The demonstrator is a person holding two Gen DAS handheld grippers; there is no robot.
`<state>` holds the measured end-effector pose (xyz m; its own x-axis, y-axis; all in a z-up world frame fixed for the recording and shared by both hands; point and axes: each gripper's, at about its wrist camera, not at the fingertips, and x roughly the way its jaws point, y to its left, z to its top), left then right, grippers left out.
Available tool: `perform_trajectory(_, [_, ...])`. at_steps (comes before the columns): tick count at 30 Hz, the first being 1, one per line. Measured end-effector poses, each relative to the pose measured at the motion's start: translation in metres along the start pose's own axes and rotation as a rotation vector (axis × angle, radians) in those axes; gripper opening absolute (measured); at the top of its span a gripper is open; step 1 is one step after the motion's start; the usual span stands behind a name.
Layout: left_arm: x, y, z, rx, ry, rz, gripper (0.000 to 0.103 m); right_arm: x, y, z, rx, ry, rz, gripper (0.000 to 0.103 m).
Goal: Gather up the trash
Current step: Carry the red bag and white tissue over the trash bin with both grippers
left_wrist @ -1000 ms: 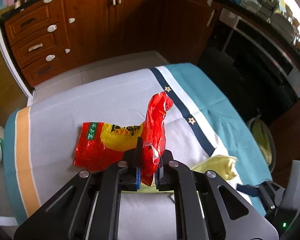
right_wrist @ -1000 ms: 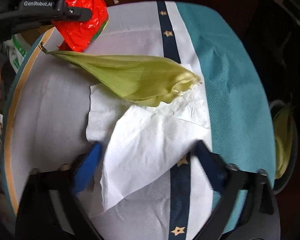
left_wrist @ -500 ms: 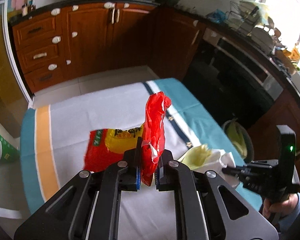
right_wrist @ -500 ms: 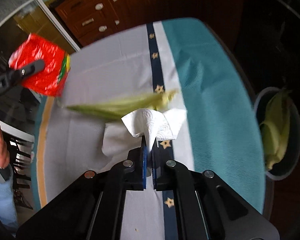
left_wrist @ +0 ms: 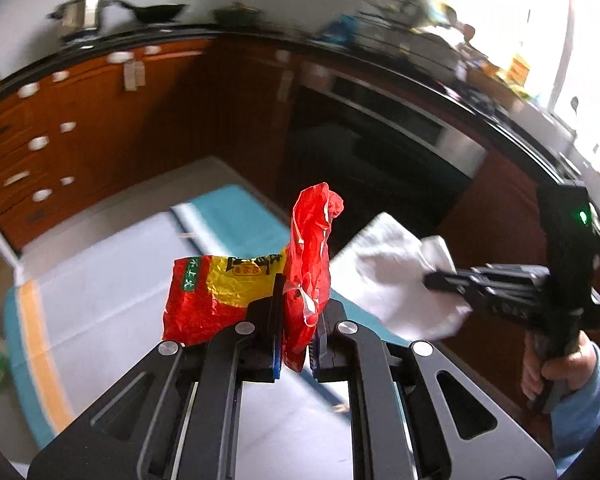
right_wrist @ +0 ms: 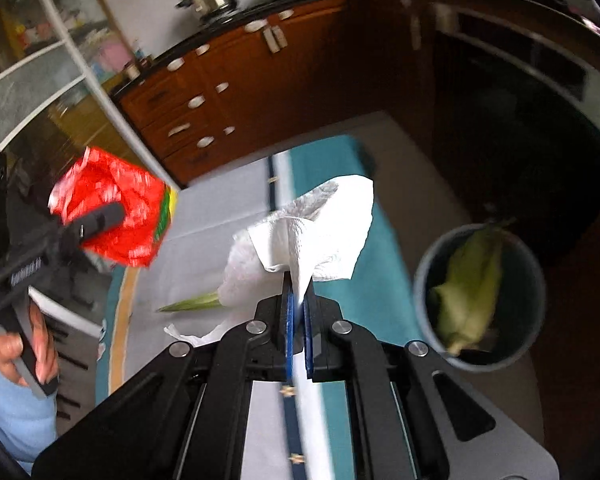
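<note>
Wrapper [left_wrist: 220, 292], tissue [right_wrist: 316, 236] clamped above table [right_wrist: 204, 216].

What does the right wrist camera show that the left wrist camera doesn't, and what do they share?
Only the right wrist view shows the bin beside the table with a corn husk in it, and another husk lying on the tablecloth.

Only the left wrist view shows the bright window.

Both show the left gripper shut on the red wrapper and the right gripper shut on the white paper towel, both off the table.
</note>
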<state>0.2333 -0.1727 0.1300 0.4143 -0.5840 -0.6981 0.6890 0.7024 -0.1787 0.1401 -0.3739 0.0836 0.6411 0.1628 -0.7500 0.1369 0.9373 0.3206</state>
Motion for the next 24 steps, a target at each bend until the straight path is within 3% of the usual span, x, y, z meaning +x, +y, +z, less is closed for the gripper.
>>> perform_trajectory(6, [0.07, -0.081, 0.012, 0.102, 0.066, -0.14, 0.01, -0.014, -0.082, -0.007, 0.098, -0.02, -0.12, 0.004])
perform_trajectory(13, [0.157, -0.155, 0.019, 0.164, 0.17, -0.252, 0.01, -0.004, -0.161, -0.023, 0.219, 0.025, -0.193, 0.004])
perform_trajectory(18, [0.222, -0.187, 0.014, 0.186, 0.254, -0.307, 0.01, 0.023, -0.199, -0.031, 0.259, 0.083, -0.241, 0.004])
perform_trajectory(24, [0.299, -0.192, -0.005, 0.154, 0.386, -0.335, 0.01, 0.066, -0.226, -0.03, 0.272, 0.158, -0.261, 0.004])
